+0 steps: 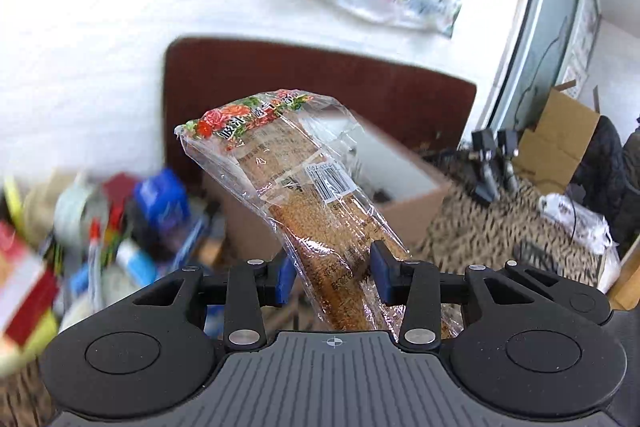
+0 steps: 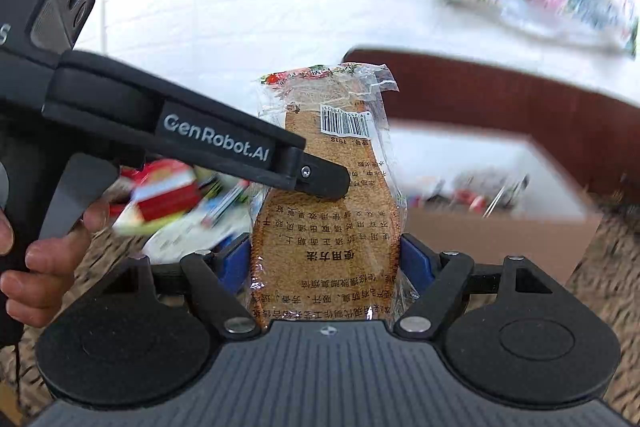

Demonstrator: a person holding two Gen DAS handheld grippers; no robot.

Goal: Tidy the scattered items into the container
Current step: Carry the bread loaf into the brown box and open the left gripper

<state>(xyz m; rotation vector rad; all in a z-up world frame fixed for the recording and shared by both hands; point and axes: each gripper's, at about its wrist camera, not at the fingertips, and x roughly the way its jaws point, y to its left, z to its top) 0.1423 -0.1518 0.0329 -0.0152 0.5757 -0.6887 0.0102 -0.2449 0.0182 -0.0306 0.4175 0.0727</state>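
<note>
Pile of scattered items [image 1: 100, 227] smeared by blur, cardboard box [image 2: 480, 187] contents indistinct, packet [image 1: 320, 211] base hidden behind tool body

Left gripper [image 1: 333, 277]: matte black body, ribbed grey top plate with a small crosshair mark at its front edge, round black discs either side of the plate, silver rivets on the black linkage arms, blue finger pads [image 1: 385, 271]. Right gripper [image 2: 326, 263]: same build, same crosshair mark, blue pads. In the right wrist view, above the right gripper's plate, the left gripper's black side arm reads "GenRobot.AI" in white, one silver screw near its tip, grey trigger. Hand [image 2: 38, 251] bare-skinned, dark sleeve.
</note>
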